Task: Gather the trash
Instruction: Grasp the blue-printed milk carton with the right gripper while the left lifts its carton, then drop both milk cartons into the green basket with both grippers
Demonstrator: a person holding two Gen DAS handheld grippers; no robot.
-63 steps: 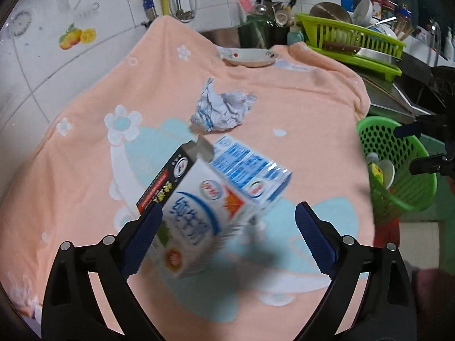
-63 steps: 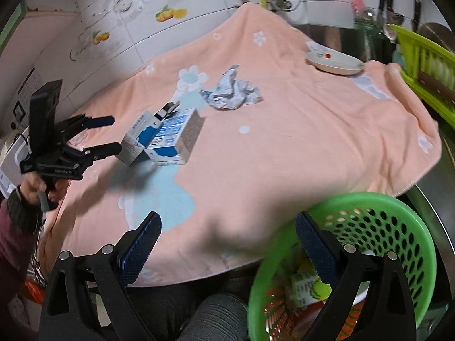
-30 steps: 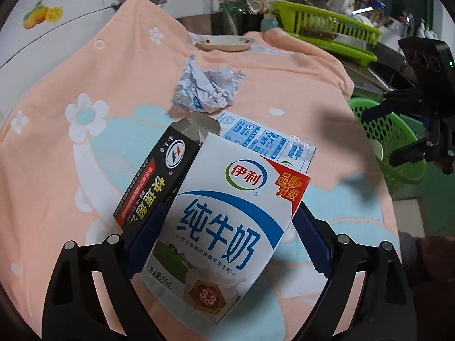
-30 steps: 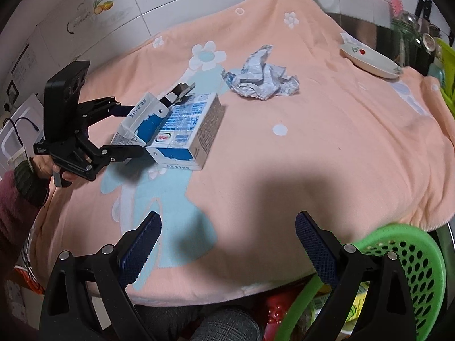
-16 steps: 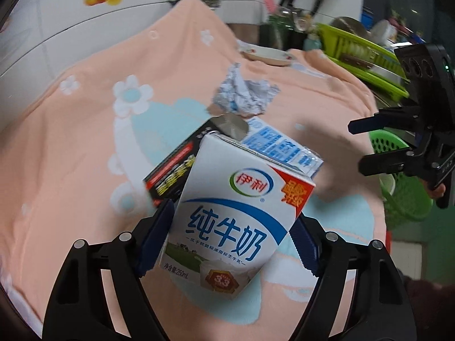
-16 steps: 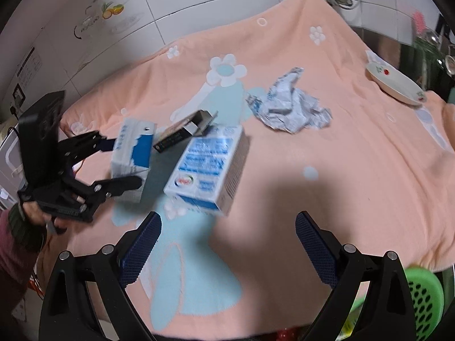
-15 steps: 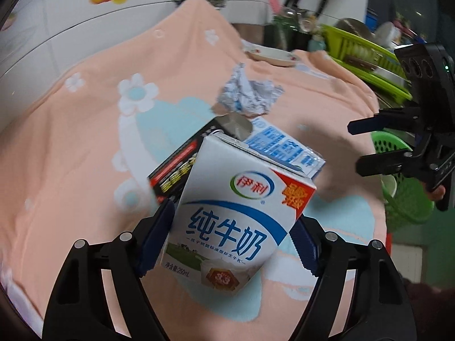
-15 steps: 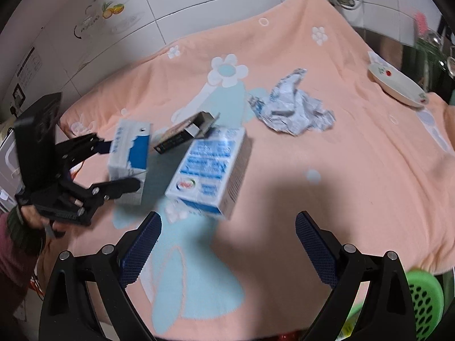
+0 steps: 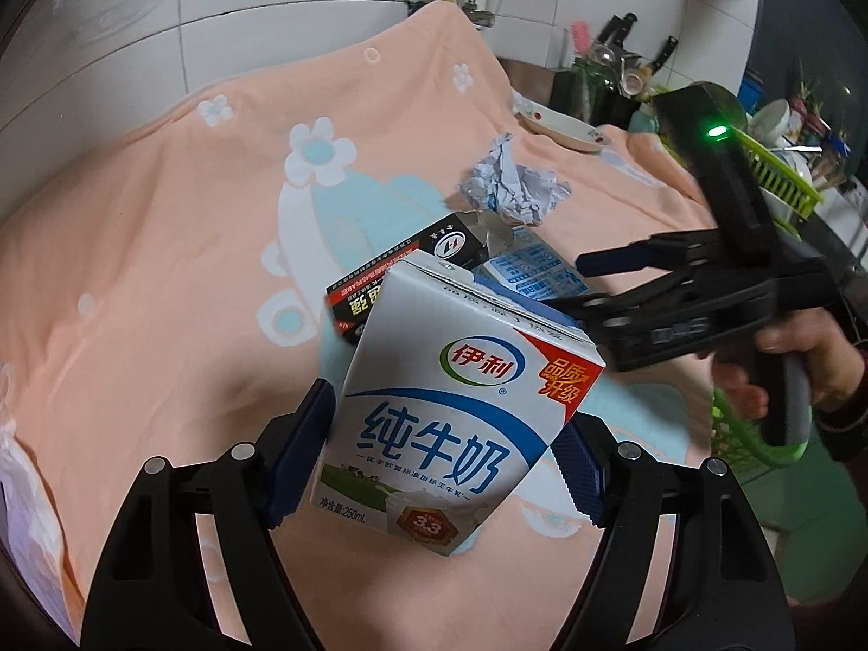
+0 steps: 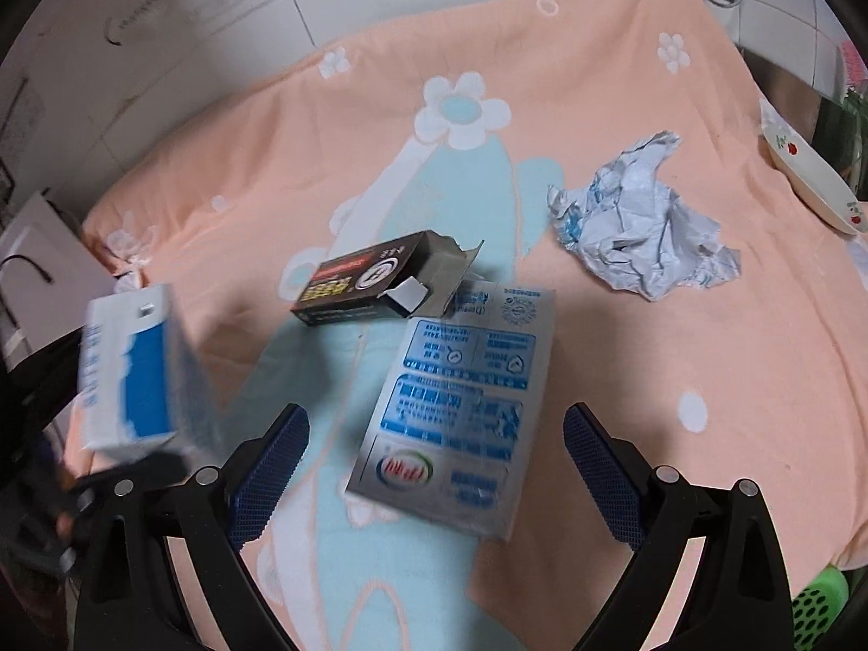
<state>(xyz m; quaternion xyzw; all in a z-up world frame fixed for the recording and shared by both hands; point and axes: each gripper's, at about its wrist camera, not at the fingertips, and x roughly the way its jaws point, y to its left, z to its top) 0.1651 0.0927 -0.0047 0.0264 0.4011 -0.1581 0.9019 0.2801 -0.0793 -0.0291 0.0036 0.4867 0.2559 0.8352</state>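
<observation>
My left gripper (image 9: 439, 461) is shut on a white and blue milk carton (image 9: 461, 428) and holds it above the peach towel (image 9: 163, 271); the carton also shows blurred in the right wrist view (image 10: 135, 369). My right gripper (image 10: 434, 466) is open, just above a second flat milk carton (image 10: 461, 407) lying on the towel (image 10: 705, 380). A black opened box (image 10: 374, 276) lies behind it. A crumpled paper ball (image 10: 645, 228) lies further right. In the left wrist view the right gripper (image 9: 586, 282) reaches over the flat carton (image 9: 531, 266).
A white dish (image 10: 808, 173) sits at the towel's far right edge. A green basket (image 10: 819, 607) shows at the lower right, also in the left wrist view (image 9: 748, 434). A green dish rack (image 9: 776, 173) and utensils stand at the back.
The left gripper has lifted the milk carton off the towel and drawn it back. The right gripper has moved in from the basket to just over the flat carton.
</observation>
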